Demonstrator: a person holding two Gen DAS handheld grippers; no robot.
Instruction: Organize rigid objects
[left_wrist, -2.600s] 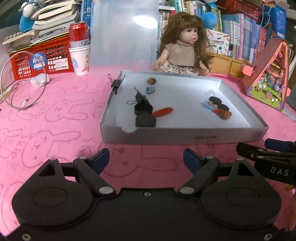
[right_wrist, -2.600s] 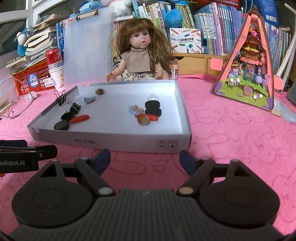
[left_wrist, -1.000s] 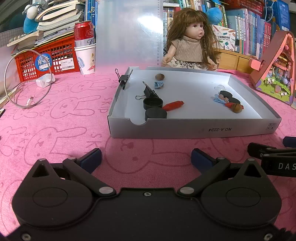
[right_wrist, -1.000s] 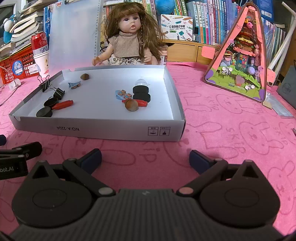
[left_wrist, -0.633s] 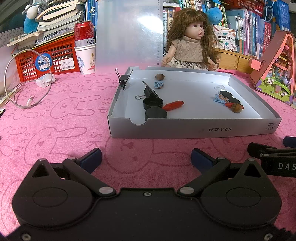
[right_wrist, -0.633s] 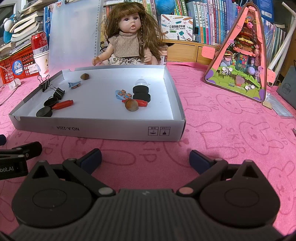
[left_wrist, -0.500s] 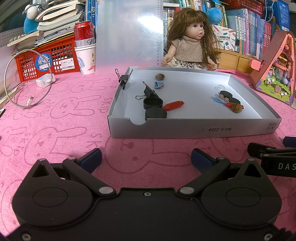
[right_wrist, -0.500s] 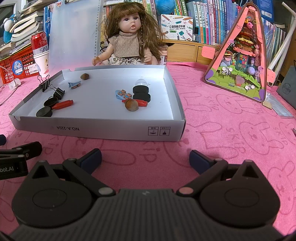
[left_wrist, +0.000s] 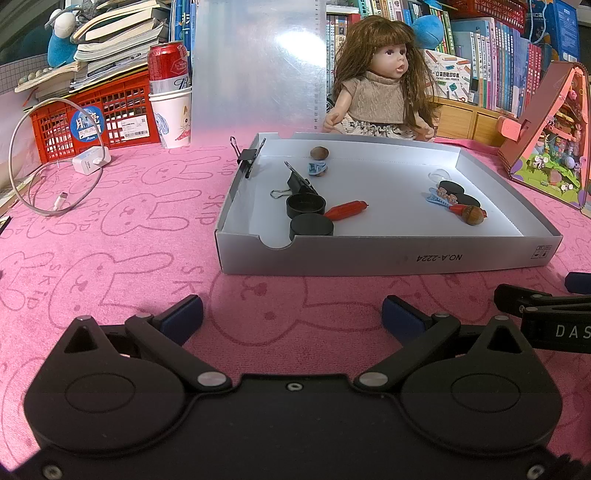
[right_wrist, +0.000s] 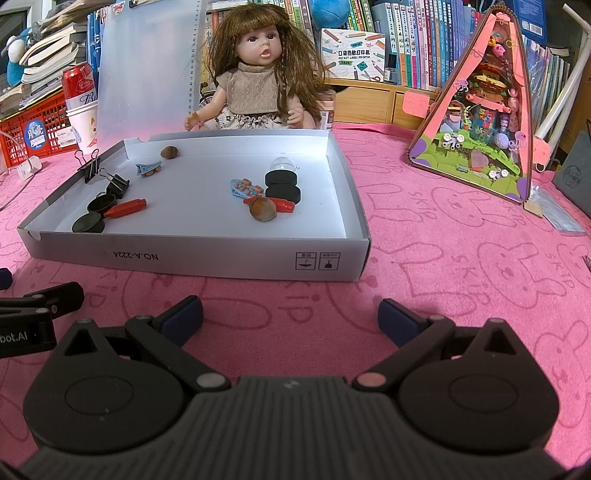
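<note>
A shallow grey cardboard tray (left_wrist: 406, 256) (right_wrist: 207, 260) sits on the pink cloth. In its left part lie two black caps (left_wrist: 311, 226) (right_wrist: 88, 223), a red stick (left_wrist: 346, 209) (right_wrist: 125, 207) and black binder clips (left_wrist: 297, 182) (right_wrist: 117, 184). In its right part lie black discs (left_wrist: 451, 187) (right_wrist: 282, 186), a blue hair clip (left_wrist: 439, 197) (right_wrist: 243, 188) and an acorn (left_wrist: 472, 215) (right_wrist: 263, 211). At the back are a second acorn (left_wrist: 319, 152) (right_wrist: 170, 151) and a blue clip (left_wrist: 317, 168) (right_wrist: 148, 168). My left gripper (left_wrist: 291, 314) and right gripper (right_wrist: 290, 314) are open and empty, in front of the tray.
A doll (left_wrist: 380, 92) (right_wrist: 258, 81) sits behind the tray. A pink toy house (left_wrist: 550, 147) (right_wrist: 484, 122) stands at right. A red basket (left_wrist: 92, 118), a can in a paper cup (left_wrist: 171, 99) and a charger with cable (left_wrist: 90, 162) are at left. Bookshelves line the back.
Since 2.6 s ago both grippers have drawn back a little from the tray and levelled. Over the last second nothing has moved.
</note>
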